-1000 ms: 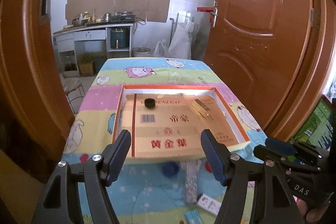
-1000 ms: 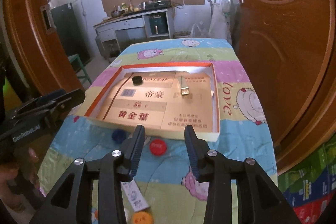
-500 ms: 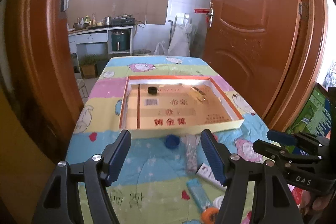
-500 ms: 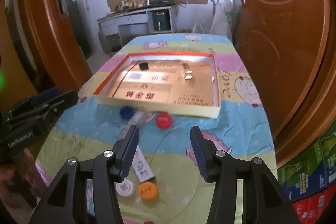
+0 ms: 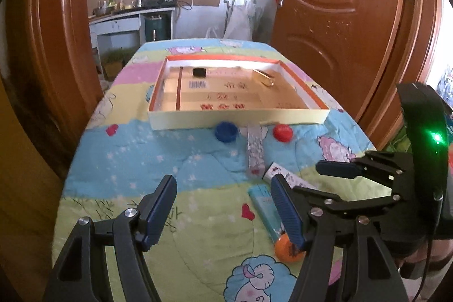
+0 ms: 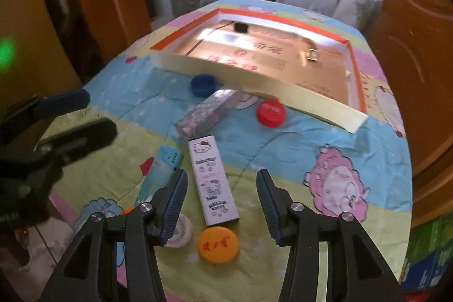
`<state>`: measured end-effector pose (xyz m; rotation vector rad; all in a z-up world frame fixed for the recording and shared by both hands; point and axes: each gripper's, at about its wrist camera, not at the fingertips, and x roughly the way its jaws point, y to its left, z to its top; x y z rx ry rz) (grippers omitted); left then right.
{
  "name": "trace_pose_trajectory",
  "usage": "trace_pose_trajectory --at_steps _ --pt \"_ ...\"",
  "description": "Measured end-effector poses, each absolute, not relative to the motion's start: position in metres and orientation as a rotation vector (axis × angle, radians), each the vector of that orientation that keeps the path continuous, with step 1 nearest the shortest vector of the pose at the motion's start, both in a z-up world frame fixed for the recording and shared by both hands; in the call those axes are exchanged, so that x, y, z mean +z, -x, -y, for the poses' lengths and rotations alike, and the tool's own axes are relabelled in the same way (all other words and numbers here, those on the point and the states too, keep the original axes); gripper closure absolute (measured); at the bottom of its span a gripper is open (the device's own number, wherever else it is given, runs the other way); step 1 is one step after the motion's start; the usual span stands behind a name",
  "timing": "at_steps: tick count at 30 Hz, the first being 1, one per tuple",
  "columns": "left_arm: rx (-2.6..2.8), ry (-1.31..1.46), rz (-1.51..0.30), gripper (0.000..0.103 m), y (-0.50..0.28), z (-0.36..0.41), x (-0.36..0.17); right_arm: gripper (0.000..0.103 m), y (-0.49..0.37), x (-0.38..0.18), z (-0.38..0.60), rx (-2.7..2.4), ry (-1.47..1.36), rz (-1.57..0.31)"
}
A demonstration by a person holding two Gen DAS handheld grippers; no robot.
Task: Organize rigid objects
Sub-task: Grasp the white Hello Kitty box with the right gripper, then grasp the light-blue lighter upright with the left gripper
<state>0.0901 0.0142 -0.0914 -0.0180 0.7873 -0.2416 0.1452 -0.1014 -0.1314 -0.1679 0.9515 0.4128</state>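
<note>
A shallow orange-rimmed cardboard tray lies mid-table with a black cap and a small metal piece inside. Before it lie a blue cap, a red cap and a patterned clear box. Nearer are a white Hello Kitty box, a teal box, a white cap and an orange cap. My right gripper hangs open above the white box, its pads apart from it. My left gripper is open over bare cloth left of the teal box.
The table wears a cartoon-print cloth. Brown doors stand close on the right and left sides. A kitchen counter is behind the far end. The left gripper shows at the left of the right wrist view.
Both grippers drew back from the tray toward the near end and sank lower. The right jaws widened. The near boxes and caps came into view.
</note>
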Motion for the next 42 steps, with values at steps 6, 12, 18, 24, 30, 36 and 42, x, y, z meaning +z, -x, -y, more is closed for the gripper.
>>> trace_pose_trajectory --at_steps 6,12,18,24,30,36,42 --pt "-0.232 0.013 -0.818 0.034 -0.093 -0.012 -0.1 0.069 -0.155 -0.145 0.086 0.449 0.237 -0.989" --pt "-0.246 -0.007 -0.856 0.034 -0.099 -0.001 -0.107 0.076 -0.16 -0.143 0.096 0.416 0.22 -0.981" --pt "-0.256 -0.054 -0.908 0.035 -0.11 0.025 -0.122 0.076 -0.16 -0.125 0.143 0.31 0.085 -0.928" --pt "-0.216 -0.056 -0.951 0.057 -0.117 0.037 -0.136 0.075 -0.15 -0.119 0.165 0.294 0.034 -0.903" --pt "-0.238 -0.07 -0.943 0.077 -0.113 0.042 -0.135 0.075 -0.143 -0.12 0.174 0.299 -0.004 -0.893" --pt "-0.269 -0.032 -0.927 0.078 -0.114 0.039 -0.13 0.075 -0.137 -0.119 0.181 0.295 -0.03 -0.882" --pt "-0.283 -0.013 -0.899 0.078 -0.115 0.037 -0.121 0.075 -0.137 -0.116 0.182 0.296 -0.042 -0.872"
